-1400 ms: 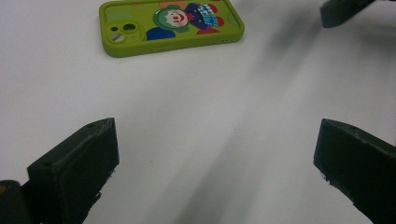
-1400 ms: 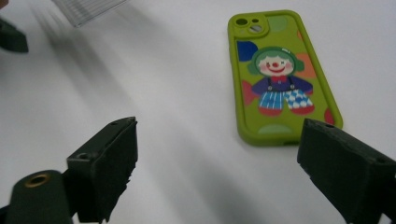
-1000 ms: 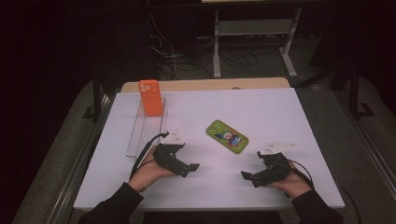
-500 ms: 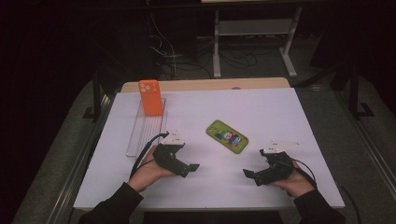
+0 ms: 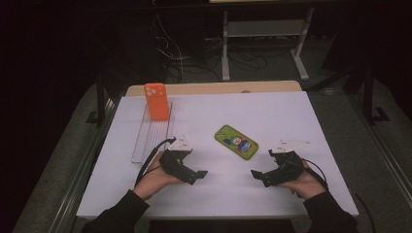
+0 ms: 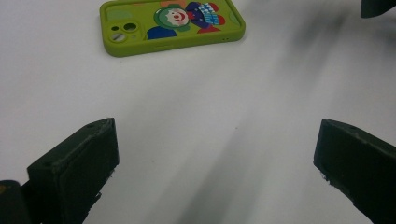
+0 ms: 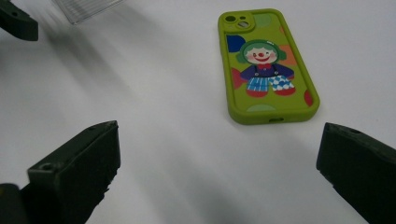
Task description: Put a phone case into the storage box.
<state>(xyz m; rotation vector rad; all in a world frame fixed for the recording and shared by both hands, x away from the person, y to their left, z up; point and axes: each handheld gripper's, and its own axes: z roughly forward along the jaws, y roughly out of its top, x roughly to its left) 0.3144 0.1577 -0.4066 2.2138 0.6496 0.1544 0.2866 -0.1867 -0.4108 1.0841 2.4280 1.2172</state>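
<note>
A green phone case with a clown picture (image 5: 236, 141) lies flat near the middle of the white table (image 5: 272, 111). It also appears as the green case (image 6: 170, 24) at the top of the left gripper view and the green case (image 7: 265, 63) in the right gripper view. An orange phone case (image 5: 156, 101) stands upright in a clear slotted rack (image 5: 151, 135) at the left. My left gripper (image 5: 197, 174) rests low on the table, open and empty, left of the green case. My right gripper (image 5: 256, 175) is open and empty, below and right of the case.
The table's wooden far edge (image 5: 214, 88) borders a dark floor with cables and a metal stand (image 5: 265, 34). The other gripper's jaw tip (image 7: 17, 21) shows at the upper left of the right gripper view. Bare white surface lies between the two grippers.
The right hand and its gripper have shifted slightly to the right. The left hand, both cases and the rack stay where they were.
</note>
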